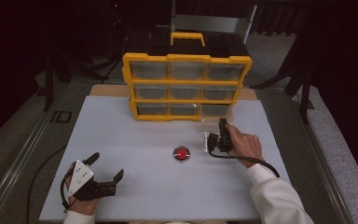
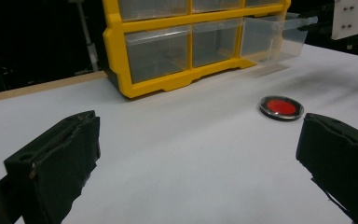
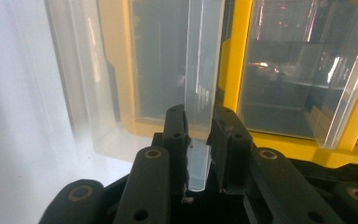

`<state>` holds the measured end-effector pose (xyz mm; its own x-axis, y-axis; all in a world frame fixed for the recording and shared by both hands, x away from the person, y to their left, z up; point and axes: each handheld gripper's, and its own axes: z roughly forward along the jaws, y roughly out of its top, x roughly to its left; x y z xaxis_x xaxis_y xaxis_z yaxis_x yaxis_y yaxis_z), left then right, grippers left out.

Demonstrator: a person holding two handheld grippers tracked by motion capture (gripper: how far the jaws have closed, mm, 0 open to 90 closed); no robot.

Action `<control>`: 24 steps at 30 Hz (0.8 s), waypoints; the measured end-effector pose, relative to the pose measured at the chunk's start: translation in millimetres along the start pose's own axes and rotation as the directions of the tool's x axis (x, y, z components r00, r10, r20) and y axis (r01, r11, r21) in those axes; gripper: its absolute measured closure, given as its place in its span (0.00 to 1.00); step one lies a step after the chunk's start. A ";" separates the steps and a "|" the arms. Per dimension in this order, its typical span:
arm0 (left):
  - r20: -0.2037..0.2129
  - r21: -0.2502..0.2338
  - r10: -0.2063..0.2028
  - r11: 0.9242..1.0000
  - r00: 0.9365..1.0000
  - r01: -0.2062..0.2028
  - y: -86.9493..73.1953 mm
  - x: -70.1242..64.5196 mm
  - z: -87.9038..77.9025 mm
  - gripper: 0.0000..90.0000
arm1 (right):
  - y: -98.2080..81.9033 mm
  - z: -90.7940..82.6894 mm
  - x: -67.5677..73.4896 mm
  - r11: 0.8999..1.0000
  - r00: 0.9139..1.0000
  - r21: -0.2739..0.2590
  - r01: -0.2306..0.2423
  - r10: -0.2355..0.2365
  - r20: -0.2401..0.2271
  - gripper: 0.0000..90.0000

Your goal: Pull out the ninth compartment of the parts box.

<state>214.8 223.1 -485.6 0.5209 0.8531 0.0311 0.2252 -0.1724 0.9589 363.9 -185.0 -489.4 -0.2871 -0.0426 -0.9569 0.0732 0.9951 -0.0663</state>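
The step in hand looks like opening a drawer of the yellow organiser cabinet (image 1: 186,86): the right gripper (image 1: 222,132) is clamped on the front lip of the clear bottom-right drawer (image 2: 279,39), which stands partly pulled out of its bay toward the person; in the right gripper view the two black pads pinch the thin transparent wall (image 3: 200,116) between them, with the yellow frame close behind. The left gripper (image 1: 106,169) rests at the near left of the white table (image 1: 121,135), its jaws spread wide and grasping nothing; the left gripper view looks across bare table to the cabinet. A small round red-centred disc (image 1: 182,153) lies flat on the table between the two grippers, apart from both, just in front of the cabinet. As I judge it, the next move calls for a straight, level pull on the drawer so it slides without tipping the cabinet; then the disc probably wants picking up, likely by the free left gripper, and dropping into the opened drawer.
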 end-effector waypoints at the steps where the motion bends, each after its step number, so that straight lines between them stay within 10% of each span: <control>1: 0.000 0.000 0.000 1.000 1.000 0.000 0.1 0.1 -0.1 0.00 | -0.1 -0.9 0.2 1.000 1.000 0.000 -0.002 0.002 -0.001 0.85; 24: -0.001 -0.001 -0.002 1.000 1.000 0.002 0.3 -0.2 -0.1 0.00 | -4.0 -18.5 6.1 1.000 1.000 -0.016 -0.003 0.003 -0.013 0.84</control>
<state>214.7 222.9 -485.3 0.5199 0.8537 0.0294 0.2255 -0.1704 0.9592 344.2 -187.6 -489.8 -0.2990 -0.0387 -0.9535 0.0592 0.9965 -0.0590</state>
